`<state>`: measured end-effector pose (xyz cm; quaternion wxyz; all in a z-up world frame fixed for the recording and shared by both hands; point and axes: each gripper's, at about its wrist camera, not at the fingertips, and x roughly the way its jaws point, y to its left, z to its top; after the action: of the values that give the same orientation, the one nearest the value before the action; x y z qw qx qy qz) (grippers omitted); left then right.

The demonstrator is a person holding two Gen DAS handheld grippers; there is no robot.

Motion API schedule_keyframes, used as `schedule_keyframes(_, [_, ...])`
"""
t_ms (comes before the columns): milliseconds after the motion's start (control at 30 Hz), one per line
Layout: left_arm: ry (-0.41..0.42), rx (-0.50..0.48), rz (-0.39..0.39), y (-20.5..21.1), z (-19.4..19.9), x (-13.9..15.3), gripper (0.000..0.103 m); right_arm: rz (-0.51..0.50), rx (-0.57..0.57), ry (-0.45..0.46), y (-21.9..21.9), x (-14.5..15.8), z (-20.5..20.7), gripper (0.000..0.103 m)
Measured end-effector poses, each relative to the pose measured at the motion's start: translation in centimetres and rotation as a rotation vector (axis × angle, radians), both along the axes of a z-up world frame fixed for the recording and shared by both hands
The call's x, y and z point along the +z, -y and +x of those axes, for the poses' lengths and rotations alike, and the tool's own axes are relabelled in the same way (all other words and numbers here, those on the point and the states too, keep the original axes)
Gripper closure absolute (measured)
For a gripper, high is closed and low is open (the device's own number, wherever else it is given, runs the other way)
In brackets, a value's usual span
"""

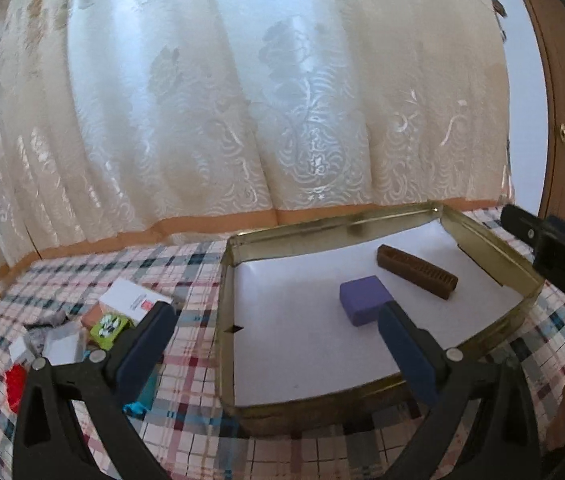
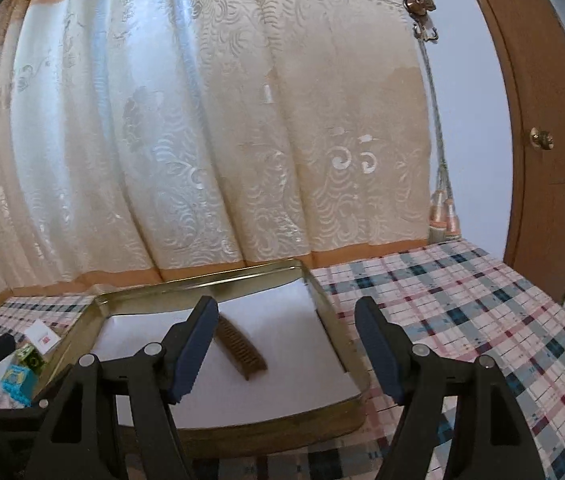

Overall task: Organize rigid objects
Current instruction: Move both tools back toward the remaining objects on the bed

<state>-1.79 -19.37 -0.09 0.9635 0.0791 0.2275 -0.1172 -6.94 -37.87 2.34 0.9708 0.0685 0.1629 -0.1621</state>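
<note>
Both grippers, left (image 1: 276, 320) and right (image 2: 286, 324), fingers wide apart, empty; swinging left toward clutter (image 1: 110, 326) could clip tin rim (image 1: 224, 320), shifting purple block (image 1: 364, 300).

my left camera looks low and close across the tin tray (image 1: 494, 240) toward the curtain (image 1: 242, 100); my right camera faces likewise from the tray's right, sharing both.

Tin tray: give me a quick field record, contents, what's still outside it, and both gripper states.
tray: gold tin tray, white liner
inside: purple block; brown comb
outside, to tray's left: pile of small items on plaid cloth
left gripper: open, empty
right gripper: open, empty
</note>
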Motion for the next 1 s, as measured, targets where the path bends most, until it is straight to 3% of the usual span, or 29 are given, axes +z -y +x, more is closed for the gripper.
schedule_keyframes(233, [-0.061, 0.016, -0.061, -2.4, 0.1, -0.4, 0.000, -0.044, -0.006, 0.009, -1.1, 0.1, -0.4, 0.030])
schedule_keyframes(567, [-0.017, 0.045, 0.013, -5.7, 0.0, -0.3, 0.000, -0.053, -0.020, 0.010, -3.0, 0.0, -1.0, 0.030])
schedule_keyframes(1000, [-0.031, 0.148, 0.012, -13.9, 1.9, -0.3, 0.000, -0.034, 0.106, -0.029, -9.7, -0.8, -0.1, 0.030])
